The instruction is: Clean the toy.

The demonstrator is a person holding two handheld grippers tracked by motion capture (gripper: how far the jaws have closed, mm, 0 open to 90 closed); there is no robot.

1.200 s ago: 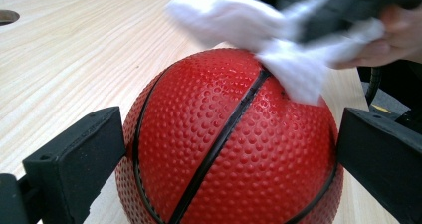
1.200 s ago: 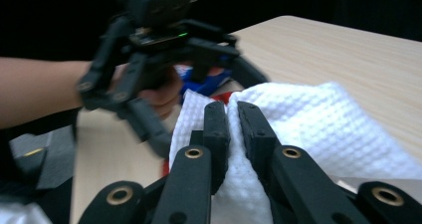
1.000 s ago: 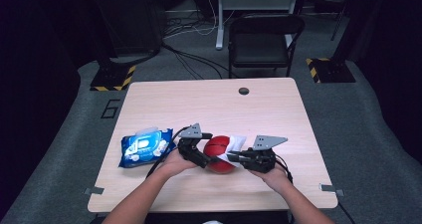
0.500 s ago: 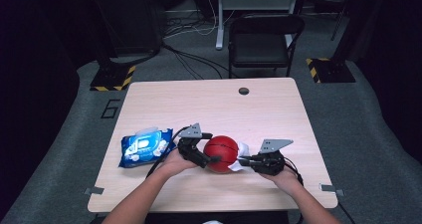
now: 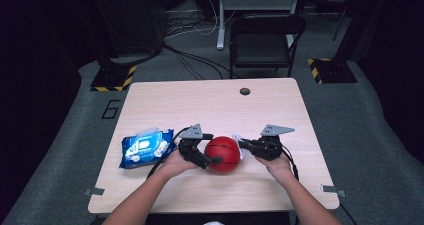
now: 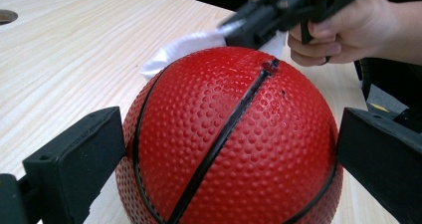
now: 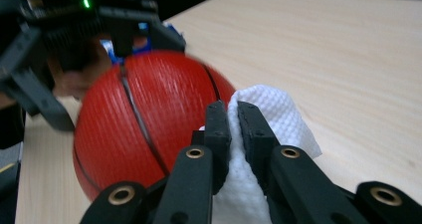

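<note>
Left tongs (image 6: 219, 159) grip the red ball (image 6: 231, 144); right tongs (image 7: 234, 122) pinch a white wipe (image 7: 278, 119) at its 3 o'clock side, maybe touching; most wiping seems left

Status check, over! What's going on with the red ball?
Left gripper clamped on ball. Right gripper shut on white wipe, pressing it to the ball's side. Wipes pack sits off left, nothing in the way.

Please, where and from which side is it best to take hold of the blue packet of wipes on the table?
Probably across its short width, coming from above: the blue packet of wipes lies flat on the table with nothing on top, apart from the red ball.
</note>
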